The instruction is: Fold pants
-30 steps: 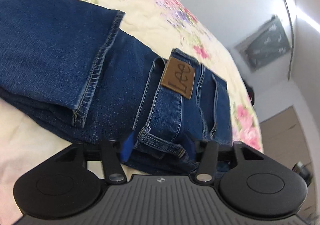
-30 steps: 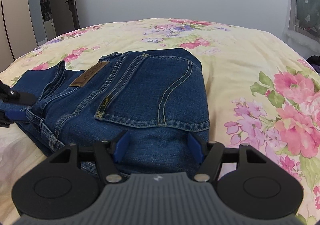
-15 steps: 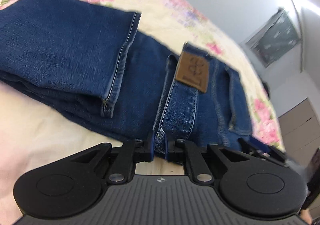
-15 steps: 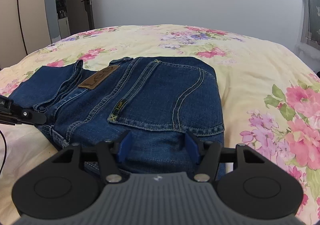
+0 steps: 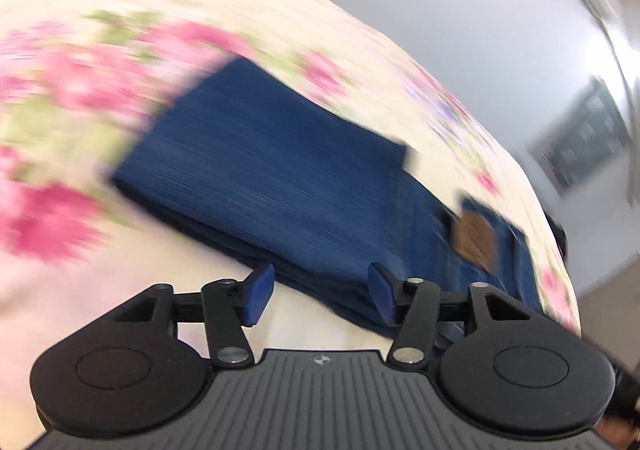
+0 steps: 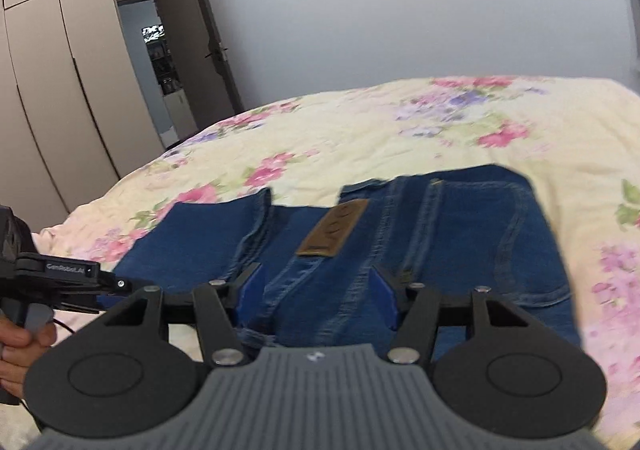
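Observation:
Blue jeans (image 6: 460, 234) lie folded on the floral bedspread (image 6: 360, 130), with a brown leather patch (image 6: 334, 236) at the waistband. In the blurred left wrist view the jeans (image 5: 280, 170) run from centre to right. My left gripper (image 5: 318, 292) is open and empty at the near edge of the folded legs. My right gripper (image 6: 316, 290) is open and empty over the waistband, its fingers astride it. The left gripper also shows in the right wrist view (image 6: 116, 284) at the jeans' left edge.
A grey wall is behind the bed. Wardrobe doors (image 6: 52, 90) and an open doorway (image 6: 160, 62) stand at the left. A hand (image 6: 16, 346) holds the left gripper's handle. A dark hanging (image 5: 584, 142) is on the wall at the right.
My left gripper has opened, let go of the waistband, and swung left toward the folded legs. My right gripper has moved left over the waistband and stays open.

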### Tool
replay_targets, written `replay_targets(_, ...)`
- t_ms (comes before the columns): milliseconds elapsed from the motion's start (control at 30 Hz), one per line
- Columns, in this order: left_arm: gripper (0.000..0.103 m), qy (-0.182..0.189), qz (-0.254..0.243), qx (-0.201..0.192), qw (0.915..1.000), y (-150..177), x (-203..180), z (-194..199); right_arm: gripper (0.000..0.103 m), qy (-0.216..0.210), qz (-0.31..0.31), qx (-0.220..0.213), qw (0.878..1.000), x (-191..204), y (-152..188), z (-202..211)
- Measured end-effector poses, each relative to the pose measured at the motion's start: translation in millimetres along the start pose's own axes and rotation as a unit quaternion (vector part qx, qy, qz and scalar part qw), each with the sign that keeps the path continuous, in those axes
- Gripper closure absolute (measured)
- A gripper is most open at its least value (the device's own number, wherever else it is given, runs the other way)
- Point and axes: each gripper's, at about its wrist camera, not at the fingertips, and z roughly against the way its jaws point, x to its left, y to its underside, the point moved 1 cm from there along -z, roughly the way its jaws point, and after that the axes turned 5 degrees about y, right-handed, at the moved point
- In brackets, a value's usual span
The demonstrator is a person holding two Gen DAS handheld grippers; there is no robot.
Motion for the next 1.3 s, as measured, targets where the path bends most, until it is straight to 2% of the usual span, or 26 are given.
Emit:
replay_targets(100,0.034,-0.005,0.044,-0.028,0.9986,-23,35,20,0.047,0.002,-0.024,0.049,0.999,31,-4,-35)
replay_targets(200,0.029,-0.008,0.066,-0.055,0.9963,-40,55,34,0.047,-0.028,-0.064,0.071,0.995,51,-13,-68)
replay_targets(333,0.022,-0.020,0.085,-0.073,0.9935,-56,77,37,0.050,-0.024,-0.067,0.115,0.991,74,-27,-117)
replay_targets(433,0.021,-0.029,0.109,-0.069,0.9912,-62,95,32,0.051,-0.013,-0.099,0.148,0.984,74,-32,-150)
replay_targets(700,0.021,-0.002,0.124,-0.031,0.9918,-65,108,1,0.051,-0.032,-0.177,0.186,0.966,58,-31,-196)
replay_targets(800,0.018,0.008,0.131,-0.030,0.9909,-65,112,-1,0.051,-0.034,-0.205,0.189,0.960,54,-29,-200)
replay_targets(833,0.018,0.011,0.133,-0.029,0.9906,-66,113,-1,0.055,-0.032,-0.200,0.190,0.961,55,-29,-200)
replay_targets(867,0.018,0.013,0.134,-0.028,0.9905,-65,114,-1,0.061,-0.030,-0.190,0.192,0.962,56,-29,-200)
replay_targets(933,0.018,0.015,0.131,-0.027,0.9909,-66,114,-2,0.092,-0.057,-0.205,0.195,0.957,53,-28,-198)
replay_targets(1067,0.018,0.018,0.124,-0.025,0.9919,-64,111,-3,0.095,-0.090,-0.232,0.173,0.953,43,-33,-184)
replay_targets(1300,0.018,0.029,0.106,-0.015,0.9938,-62,101,-7,0.096,-0.069,-0.233,0.129,0.961,18,-58,-145)
